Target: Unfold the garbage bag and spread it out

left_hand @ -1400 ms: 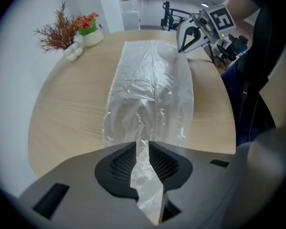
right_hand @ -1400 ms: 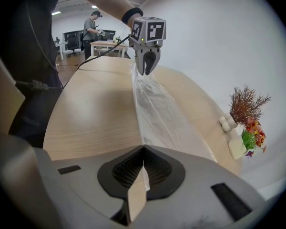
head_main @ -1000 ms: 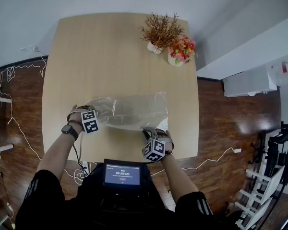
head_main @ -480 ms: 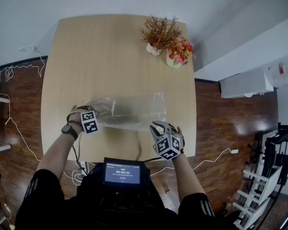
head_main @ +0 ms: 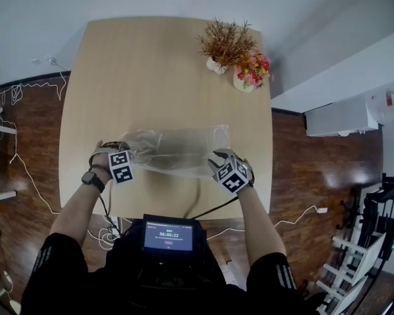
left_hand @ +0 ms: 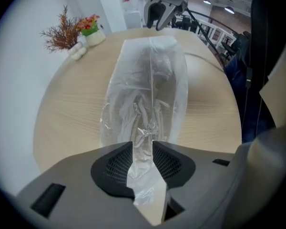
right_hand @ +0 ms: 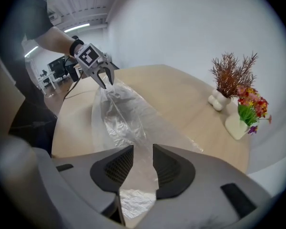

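A clear, crumpled garbage bag (head_main: pixel 177 151) lies stretched sideways on the wooden table (head_main: pixel 157 64), partly unfolded. My left gripper (head_main: pixel 128 155) points down at its left end, and its pads pinch a strip of the film (left_hand: pixel 143 149). At the bag's right end is my right gripper (head_main: pixel 217 159). Its jaws have just been opening and stand apart, with the bag's film (right_hand: pixel 119 113) lying loosely between them and none of it pressed. The right gripper view shows the left gripper (right_hand: pixel 104 78) at the bag's far end.
A vase of dried brown twigs (head_main: pixel 224 44) and a pot of bright flowers (head_main: pixel 249 71) stand at the table's far right corner. A small screen (head_main: pixel 167 236) sits at my chest. Cables (head_main: pixel 26 90) trail over the wooden floor on the left.
My right gripper has moved from the table's near edge up to the bag's right end, and its jaws have opened. The left gripper has stayed on the left end.
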The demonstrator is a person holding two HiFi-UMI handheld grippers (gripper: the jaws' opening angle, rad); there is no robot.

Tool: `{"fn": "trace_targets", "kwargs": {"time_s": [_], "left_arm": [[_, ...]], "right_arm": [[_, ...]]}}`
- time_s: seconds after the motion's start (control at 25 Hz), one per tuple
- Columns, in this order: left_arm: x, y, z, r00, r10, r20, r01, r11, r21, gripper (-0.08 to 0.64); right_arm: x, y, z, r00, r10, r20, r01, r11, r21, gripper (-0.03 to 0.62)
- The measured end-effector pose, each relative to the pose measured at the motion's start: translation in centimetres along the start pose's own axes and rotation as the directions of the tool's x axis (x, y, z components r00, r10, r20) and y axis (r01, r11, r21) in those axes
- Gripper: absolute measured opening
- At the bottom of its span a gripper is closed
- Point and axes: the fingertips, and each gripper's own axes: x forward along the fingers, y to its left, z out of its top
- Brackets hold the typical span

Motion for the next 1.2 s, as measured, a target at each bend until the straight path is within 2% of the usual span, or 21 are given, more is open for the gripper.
{"fn": "trace_targets", "kwargs": {"time_s": [0.12,0.44,0.52,0.6,0.72,0.88,1.2], "left_arm": [[0.8,-0.2,-1.2,1.0,-0.014,-0.025,0.014,1.0,-0.012,0.137],[1.5,-0.9,-1.9,0.999,-0.038,-0.039,0.037,0.999,-0.04,0.158],[1.5,-1.1,-2.1,0.998,-0.049,-0.044,0.047,0.998,-0.044,0.189],[1.5,-1.2,-2.2,0.997,-0.061,-0.041,0.059,0.997,-0.054,0.201],[1.5,-0.9,-2.2,0.997,-0.074,-0.038,0.071,0.995,-0.063,0.222],[1.7,0.4,-1.8,0.997,-0.057,-0.044,0.055,0.997,-0.053,0.255],[2.3,6.7,0.6,0.999,0.034,-0.039,-0.034,0.999,-0.009,0.255]], "right_arm": [[1.8,-0.2,-0.8,0.999,0.028,-0.043,-0.028,1.0,0.003,0.153],[4.5,0.6,-3.1,0.98,0.122,-0.154,-0.122,0.992,0.013,0.225],[5.1,1.3,-4.4,0.971,0.15,-0.186,-0.147,0.989,0.03,0.244],[5.4,1.5,-4.7,0.969,0.158,-0.188,-0.153,0.987,0.045,0.273],[5.8,1.7,-4.8,0.969,0.172,-0.178,-0.163,0.985,0.062,0.276],[5.7,0.6,-3.9,0.978,0.134,-0.159,-0.124,0.99,0.07,0.282],[5.9,-2.8,-2.8,0.989,0.059,-0.139,-0.047,0.995,0.091,0.288]]}}
